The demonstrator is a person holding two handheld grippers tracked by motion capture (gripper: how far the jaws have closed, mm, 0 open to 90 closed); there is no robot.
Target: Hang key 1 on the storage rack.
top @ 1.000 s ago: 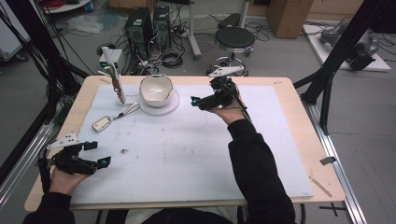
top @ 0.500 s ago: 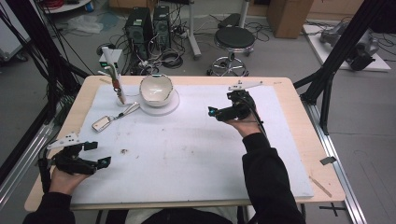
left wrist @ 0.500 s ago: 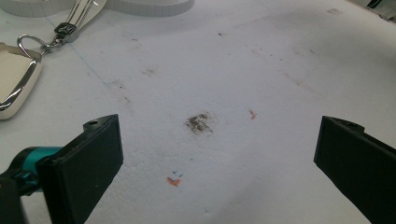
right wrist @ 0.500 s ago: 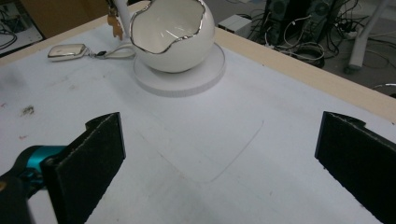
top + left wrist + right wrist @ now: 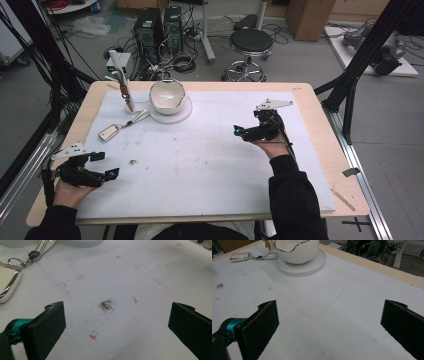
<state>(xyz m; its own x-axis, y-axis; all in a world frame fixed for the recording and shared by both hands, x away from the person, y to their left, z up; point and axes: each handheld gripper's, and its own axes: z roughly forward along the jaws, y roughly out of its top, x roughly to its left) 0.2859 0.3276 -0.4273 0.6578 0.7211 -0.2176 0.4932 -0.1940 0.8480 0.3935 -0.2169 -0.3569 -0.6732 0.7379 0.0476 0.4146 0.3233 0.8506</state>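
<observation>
Cluttered lab floor behind, stained white foam sheet (image 5: 200, 165) up front. Right gripper (image 5: 239, 132) gapes wide, empty, well apart from the glossy white wavy-rimmed bowl (image 5: 167, 96) on its round white base (image 5: 172, 114) at 10 o'clock. Left gripper (image 5: 111, 174) also wide. Risk: a hasty grab could skid that slick bowl off.

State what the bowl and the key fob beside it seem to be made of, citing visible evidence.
Bowl: likely glazed ceramic; glossy white with a thin dark line on its wavy rim. Key fob: probably polished metal; mirror-like silver edge and a metal ring.
</observation>
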